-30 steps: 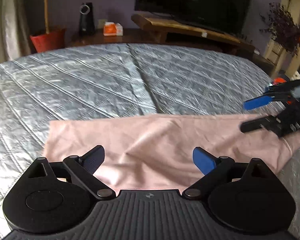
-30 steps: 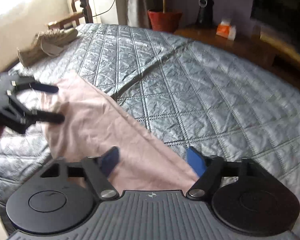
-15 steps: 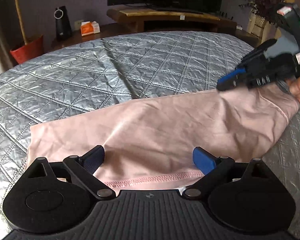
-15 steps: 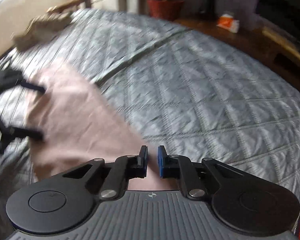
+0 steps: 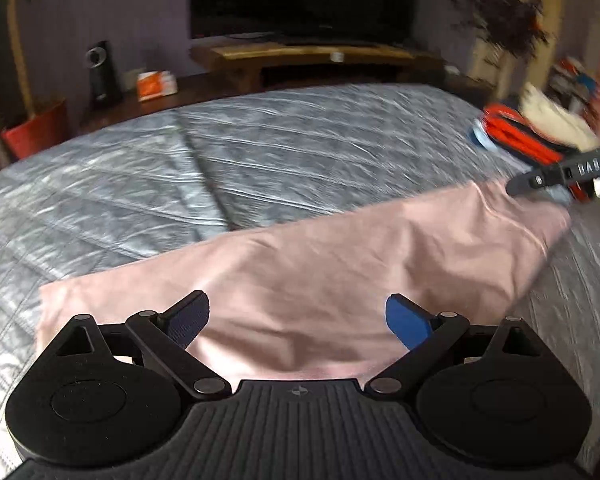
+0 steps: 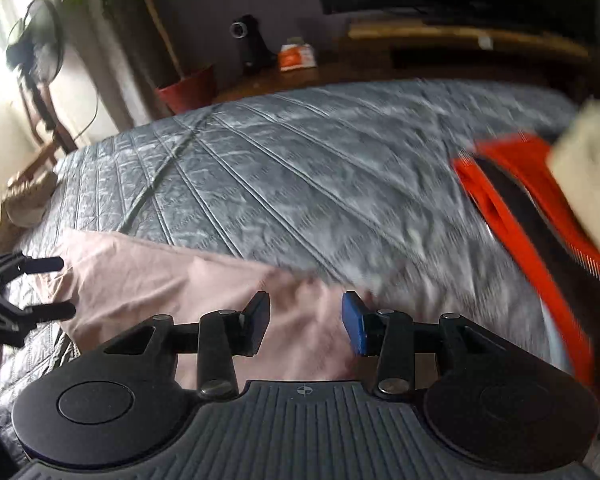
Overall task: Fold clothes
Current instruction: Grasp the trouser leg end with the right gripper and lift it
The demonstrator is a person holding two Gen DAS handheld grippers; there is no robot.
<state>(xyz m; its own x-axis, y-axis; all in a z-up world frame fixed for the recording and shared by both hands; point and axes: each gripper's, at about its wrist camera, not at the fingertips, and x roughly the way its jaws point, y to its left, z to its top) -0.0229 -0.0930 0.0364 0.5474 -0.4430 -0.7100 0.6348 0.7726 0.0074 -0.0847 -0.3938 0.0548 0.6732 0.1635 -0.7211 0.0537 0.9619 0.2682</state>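
below both fingers (image 6: 256,322), pink garment (image 5: 320,280) flat, right gripper (image 6: 306,322) opening

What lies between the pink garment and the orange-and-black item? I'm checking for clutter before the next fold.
In the right wrist view, only bare grey quilt shows between the pink garment and the orange-and-black item, though that stretch is blurred.

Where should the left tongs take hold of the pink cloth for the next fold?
Pinch the near hem of the pink cloth, coming down from your own side. The cloth lies flat along the grey bedspread, and that edge sits right under the open left tongs, so it probably lifts cleanly.
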